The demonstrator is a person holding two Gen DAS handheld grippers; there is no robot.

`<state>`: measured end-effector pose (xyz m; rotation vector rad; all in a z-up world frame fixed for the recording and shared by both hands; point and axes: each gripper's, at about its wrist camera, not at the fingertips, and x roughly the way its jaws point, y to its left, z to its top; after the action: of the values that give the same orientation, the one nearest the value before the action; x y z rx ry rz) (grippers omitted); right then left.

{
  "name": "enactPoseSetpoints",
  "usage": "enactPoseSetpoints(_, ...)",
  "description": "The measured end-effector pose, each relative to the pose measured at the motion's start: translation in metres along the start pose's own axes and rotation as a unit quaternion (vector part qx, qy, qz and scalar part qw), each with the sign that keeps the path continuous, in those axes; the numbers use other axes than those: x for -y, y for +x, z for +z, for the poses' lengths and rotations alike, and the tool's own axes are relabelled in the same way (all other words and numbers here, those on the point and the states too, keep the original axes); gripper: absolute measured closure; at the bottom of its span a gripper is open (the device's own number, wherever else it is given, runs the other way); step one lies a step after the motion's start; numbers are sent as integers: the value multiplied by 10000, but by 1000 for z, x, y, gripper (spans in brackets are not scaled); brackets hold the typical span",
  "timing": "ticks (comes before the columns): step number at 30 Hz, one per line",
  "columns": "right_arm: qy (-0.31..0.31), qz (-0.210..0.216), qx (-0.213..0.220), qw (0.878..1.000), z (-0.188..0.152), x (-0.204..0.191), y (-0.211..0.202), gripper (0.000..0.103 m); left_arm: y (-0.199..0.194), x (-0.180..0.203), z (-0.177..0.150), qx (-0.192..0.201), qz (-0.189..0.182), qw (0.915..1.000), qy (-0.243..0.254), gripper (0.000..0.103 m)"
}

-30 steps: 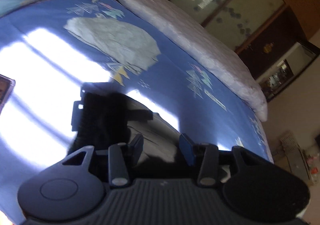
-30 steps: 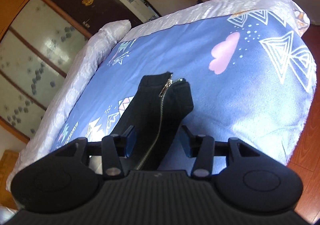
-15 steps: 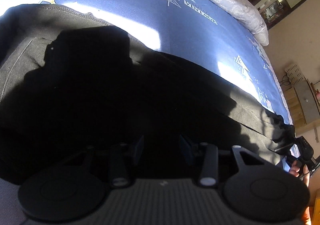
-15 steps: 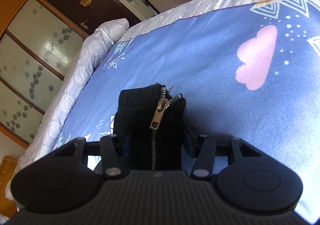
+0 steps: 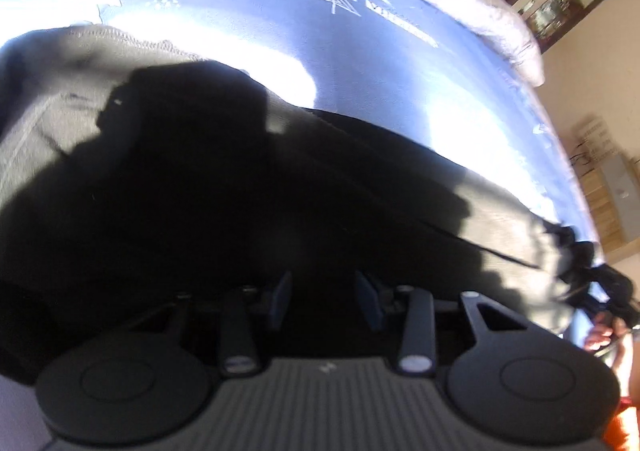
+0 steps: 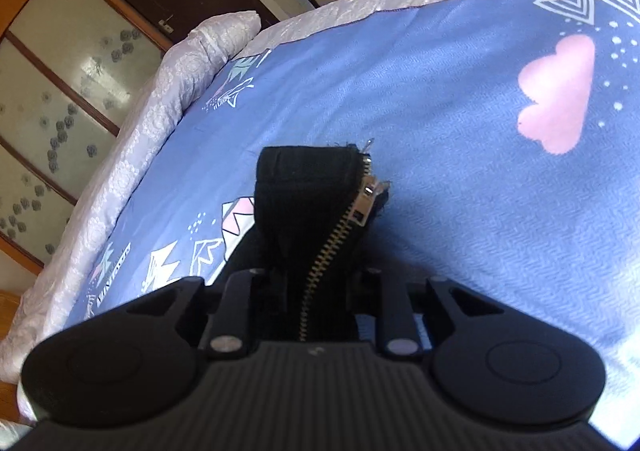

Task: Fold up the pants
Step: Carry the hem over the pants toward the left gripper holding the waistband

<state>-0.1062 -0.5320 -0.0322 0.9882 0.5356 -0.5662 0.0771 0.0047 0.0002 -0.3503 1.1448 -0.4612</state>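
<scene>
right gripper clamped on the zippered waist end of the black pants, left gripper parted, nothing visibly held, low over cloth spread across the blue bedsheet; probably soft, limp, light, best pinched at hems and seams.

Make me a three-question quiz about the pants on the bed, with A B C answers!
1. Where do the pants lie?
A. on the floor
B. on the blue bedsheet
C. on a chair

2. What colour is the cloud on the bedsheet?
A. pink
B. green
C. orange

3. What is the right gripper doing?
A. hanging open over nothing
B. holding a pillow
C. gripping the pants by the zipper

Answers: B, black cloth spreads over the sheet; A, the print is pink; C, zippered cloth fills its jaws.
</scene>
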Motion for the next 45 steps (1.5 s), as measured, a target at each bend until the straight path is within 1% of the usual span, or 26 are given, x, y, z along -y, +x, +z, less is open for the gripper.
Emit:
enactPoseSetpoints(4,-576,542,203,9967,-9,-46,-36,79,-24,-1,0,187,-409,9990,-63,67)
enactPoseSetpoints(6,-1146,910,231,9890,-25,-81,-57,79,-34,-1,3,273,-688,9972,-132,66)
enactPoseSetpoints(7,-1568,1081,196,9815,-36,-102,-68,79,-38,1,5,306,-842,9958,-197,64)
enactPoseSetpoints(9,-2391,1345,22,9616,-66,-140,-83,79,-42,1,6,349,-1135,9923,-353,60)
enactPoseSetpoints(11,-3155,1640,-298,9342,-107,-174,-91,79,-44,-2,6,320,-1357,9889,-512,56)
enactPoseSetpoints(15,-4127,2007,-1081,8819,-192,-218,-88,79,-39,-12,2,171,-1427,9871,-704,50)
enactPoseSetpoints(17,-4397,2015,-1452,8631,-232,-232,-80,78,-34,-23,-2,69,-1434,9857,-877,47)
enactPoseSetpoints(19,-4739,1976,-1707,8410,-269,-241,-74,74,-29,-36,-6,-39,-1392,9841,-1105,45)
enactPoseSetpoints(21,-5360,1750,-1636,8095,-298,-249,-71,62,-24,-45,-9,-116,-1338,9830,-1248,45)
enactPoseSetpoints(22,-5546,1744,-1499,7997,-303,-250,-74,57,-21,-48,-10,-131,-1322,9830,-1267,45)
enactPoseSetpoints(23,-5569,1838,-1476,7964,-301,-249,-78,49,-20,-49,-11,-130,-1326,9830,-1260,45)
enactPoseSetpoints(26,-5318,2149,-1615,8031,-279,-241,-90,28,-16,-47,-6,-106,-1405,9822,-1239,40)
enactPoseSetpoints(29,-5012,2398,-1578,8163,-258,-226,-107,27,-12,-39,-2,-92,-1530,9814,-1154,37)
enactPoseSetpoints(31,-4685,2433,-1615,8338,-240,-214,-112,29,-8,-33,1,-108,-1538,9817,-1119,33)
enactPoseSetpoints(32,-4522,2410,-1604,8436,-234,-209,-114,35,-6,-30,2,-129,-1521,9821,-1105,33)
enactPoseSetpoints(33,-4388,2338,-1533,8540,-225,-205,-115,43,-3,-27,2,-148,-1484,9829,-1078,36)
enactPoseSetpoints(35,-4124,2081,-1320,8770,-210,-194,-114,55,1,-22,3,-165,-1251,9877,-920,46)
enactPoseSetpoints(36,-3900,1962,-1264,8908,-202,-189,-111,60,3,-19,2,-137,-1116,9906,-783,59)
enactPoseSetpoints(37,-3562,1863,-1259,9069,-192,-181,-107,63,4,-15,2,-90,-941,9938,-586,69)
enactPoseSetpoints(38,-3255,1762,-1279,9201,-185,-174,-102,66,5,-14,1,-53,-818,9955,-472,72)
enactPoseSetpoints(40,-2929,1446,-1294,9362,-176,-159,-91,67,5,-11,-3,3,-713,9969,-333,77)
enactPoseSetpoints(41,-3004,1197,-1315,9371,-178,-154,-84,68,3,-11,-6,33,-672,9974,-257,78)
enactPoseSetpoints(42,-3171,861,-1405,9340,-183,-149,-75,80,2,-10,-9,66,-616,9980,-154,78)
enactPoseSetpoints(43,-3297,653,-1497,9299,-190,-144,-67,81,0,-10,-12,91,-530,9985,-24,78)
enactPoseSetpoints(44,-3331,796,-1285,9307,-194,-138,-69,81,0,-8,-16,118,-446,9989,107,77)
enactPoseSetpoints(45,-3373,784,-1260,9296,-196,-138,-72,81,-1,-8,-19,145,-394,9989,185,76)
